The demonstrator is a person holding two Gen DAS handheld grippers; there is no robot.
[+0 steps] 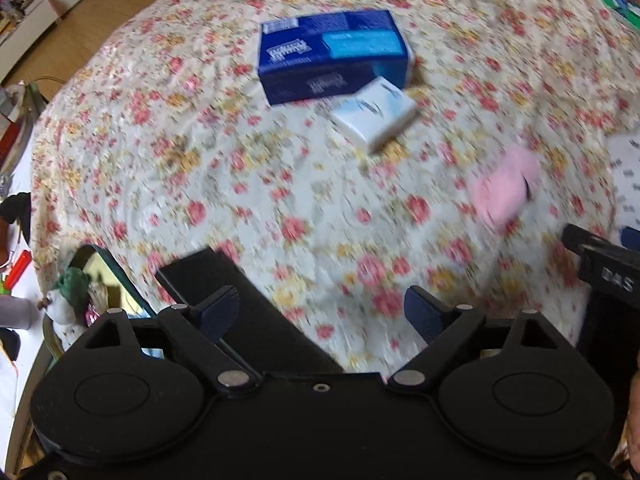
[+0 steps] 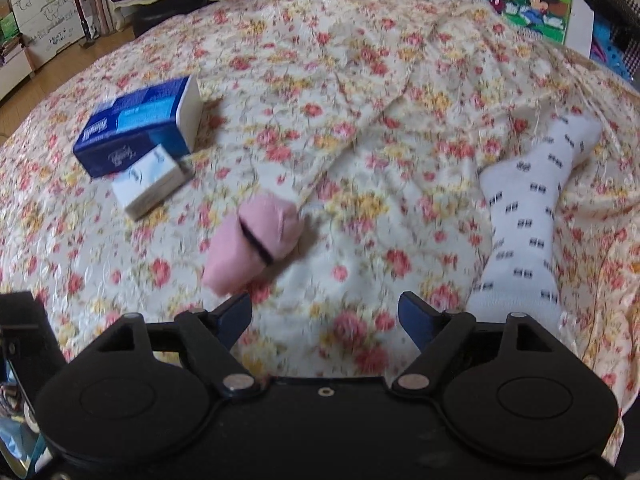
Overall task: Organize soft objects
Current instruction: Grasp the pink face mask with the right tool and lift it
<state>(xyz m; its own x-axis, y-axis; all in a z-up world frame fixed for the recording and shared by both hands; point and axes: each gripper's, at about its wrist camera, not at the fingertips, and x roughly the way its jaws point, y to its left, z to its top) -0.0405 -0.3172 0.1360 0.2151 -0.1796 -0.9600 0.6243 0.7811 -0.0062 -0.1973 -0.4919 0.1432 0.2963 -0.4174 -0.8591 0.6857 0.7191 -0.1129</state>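
just ahead-left of our right gripper (image 2: 322, 316), jaws wide and empty, the pink sock (image 2: 254, 236) lies diagonally, nearer than to our left gripper (image 1: 322, 308), also wide.

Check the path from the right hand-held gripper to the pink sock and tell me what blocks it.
Nothing visible blocks it. The right hand-held gripper is open and empty, and only bare floral cover lies between it and the pink sock. The tissue packs sit off to the left, the white sock to the right.

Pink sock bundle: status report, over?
Both grippers, left and right, open, empty. Pink sock bundle loose on floral cover. Nothing in the way.
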